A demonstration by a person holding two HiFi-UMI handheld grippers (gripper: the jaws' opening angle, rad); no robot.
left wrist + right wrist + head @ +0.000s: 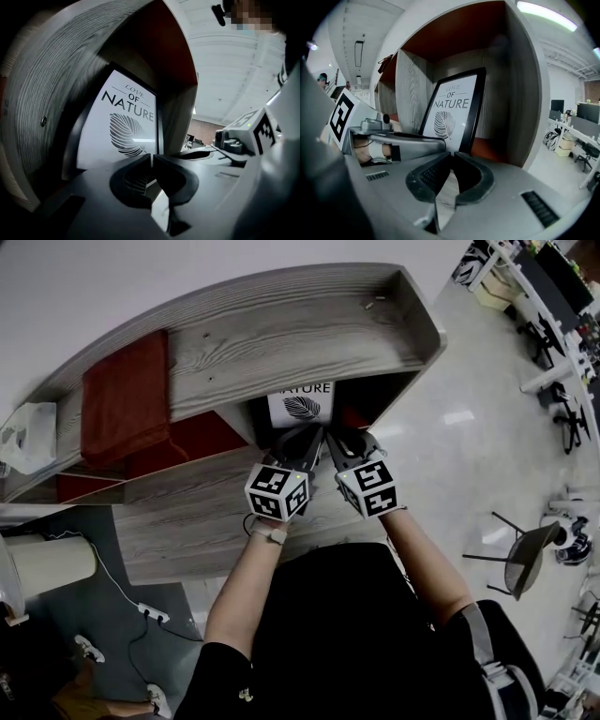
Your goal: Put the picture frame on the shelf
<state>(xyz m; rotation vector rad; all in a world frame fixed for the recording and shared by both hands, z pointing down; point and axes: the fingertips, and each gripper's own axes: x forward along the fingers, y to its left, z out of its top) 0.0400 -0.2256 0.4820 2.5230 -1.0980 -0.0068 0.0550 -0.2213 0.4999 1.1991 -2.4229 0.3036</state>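
The picture frame, black-edged with a white leaf print, stands leaning back inside the end cubby of the wood-grain shelf. In the left gripper view the frame fills the cubby just ahead; in the right gripper view the frame rests against the back wall. My left gripper and right gripper sit side by side just in front of the cubby, apart from the frame. The left gripper is shut with nothing between its tips. The right gripper is shut and holds nothing too.
A dark red cloth lies on the shelf top, with a white box at its left end. The cubby has a red floor and a grey side wall. A chair stands on the floor at the right, a power strip at lower left.
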